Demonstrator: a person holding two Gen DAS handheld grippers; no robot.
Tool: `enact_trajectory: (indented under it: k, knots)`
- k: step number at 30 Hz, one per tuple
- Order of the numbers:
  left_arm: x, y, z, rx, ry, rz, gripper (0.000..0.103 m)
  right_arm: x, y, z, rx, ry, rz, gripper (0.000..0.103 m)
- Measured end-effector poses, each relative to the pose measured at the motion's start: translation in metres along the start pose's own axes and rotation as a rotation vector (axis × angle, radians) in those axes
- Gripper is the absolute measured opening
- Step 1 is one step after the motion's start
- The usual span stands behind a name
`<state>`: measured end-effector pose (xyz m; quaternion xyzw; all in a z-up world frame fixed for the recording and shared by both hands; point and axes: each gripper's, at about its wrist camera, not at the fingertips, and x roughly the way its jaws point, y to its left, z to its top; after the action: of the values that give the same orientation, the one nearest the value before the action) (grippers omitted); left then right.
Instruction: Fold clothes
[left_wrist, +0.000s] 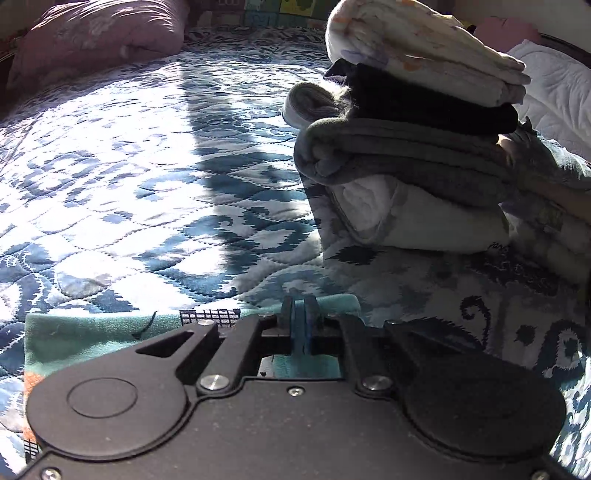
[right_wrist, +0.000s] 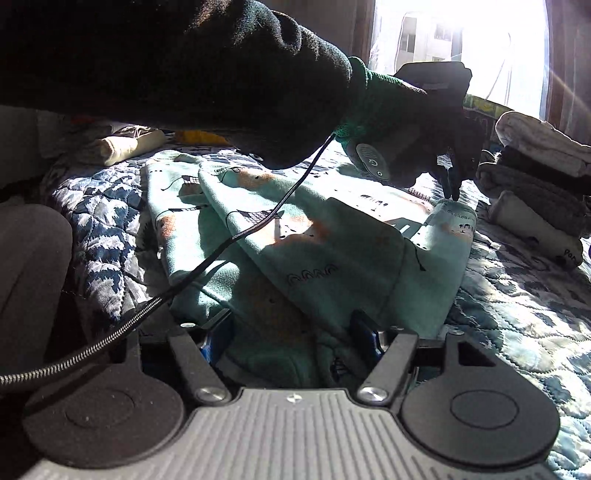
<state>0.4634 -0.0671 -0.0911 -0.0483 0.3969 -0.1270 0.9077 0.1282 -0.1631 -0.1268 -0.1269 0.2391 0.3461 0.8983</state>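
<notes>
Garment: teal printed garment (right_wrist: 332, 258) runs lengthwise from right gripper (right_wrist: 295, 332) to left gripper (left_wrist: 300, 317).
Jaws: left pinched on far edge; right wide around near hem.

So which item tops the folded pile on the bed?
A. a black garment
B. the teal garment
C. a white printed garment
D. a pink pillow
C: in the left wrist view the white printed garment lies on top of the pile, over a black garment and a grey one.

Both wrist views sit low over the quilt (left_wrist: 129, 192), sharing the folded stack (right_wrist: 535, 173).
</notes>
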Motion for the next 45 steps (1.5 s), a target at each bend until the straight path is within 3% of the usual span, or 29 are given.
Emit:
enact_trajectory:
  k: [3, 7, 10, 12, 17, 22, 27, 31, 35, 38, 41, 43, 45]
  knots:
    - [-0.006, -0.008, -0.005, 0.043, 0.013, -0.023, 0.006, 0.001, 0.001, 0.000, 0.003, -0.001, -0.002, 0.070]
    - [0.032, -0.011, -0.015, 0.097, 0.087, 0.045, 0.007, 0.002, 0.000, 0.000, 0.003, -0.001, -0.004, 0.070]
    - [0.021, -0.009, -0.007, 0.062, 0.077, 0.038, 0.008, 0.003, 0.001, 0.001, 0.001, 0.001, -0.010, 0.070]
    - [-0.005, -0.009, -0.008, 0.081, 0.012, 0.033, 0.013, 0.003, 0.002, 0.002, -0.003, 0.001, -0.015, 0.070]
    - [-0.087, 0.022, -0.035, 0.075, -0.052, 0.057, 0.019, -0.004, 0.003, 0.003, -0.003, -0.017, -0.041, 0.070]
    - [-0.182, 0.087, -0.086, -0.055, -0.125, 0.121, 0.031, -0.017, 0.001, 0.002, -0.005, -0.048, -0.086, 0.070]
    - [-0.243, 0.146, -0.139, -0.273, -0.163, 0.190, 0.037, -0.022, -0.001, -0.002, -0.008, -0.066, -0.115, 0.070]
    - [-0.250, 0.176, -0.172, -0.459, -0.150, 0.172, 0.039, -0.020, -0.001, -0.007, -0.007, -0.070, -0.130, 0.070]
    - [-0.240, 0.193, -0.196, -0.658, -0.137, 0.081, 0.039, -0.017, -0.002, -0.012, 0.001, -0.074, -0.153, 0.070]
    - [-0.228, 0.187, -0.204, -0.698, -0.121, 0.056, 0.039, -0.016, -0.002, -0.014, 0.008, -0.089, -0.155, 0.070]
    - [-0.214, 0.176, -0.208, -0.694, -0.109, 0.059, 0.036, -0.015, -0.002, -0.015, 0.011, -0.102, -0.153, 0.069]
    - [-0.210, 0.168, -0.207, -0.672, -0.115, 0.064, 0.007, -0.014, -0.002, -0.016, 0.009, -0.107, -0.151, 0.069]
    - [-0.212, 0.159, -0.204, -0.649, -0.136, 0.054, 0.004, -0.014, -0.001, -0.016, 0.008, -0.116, -0.145, 0.069]
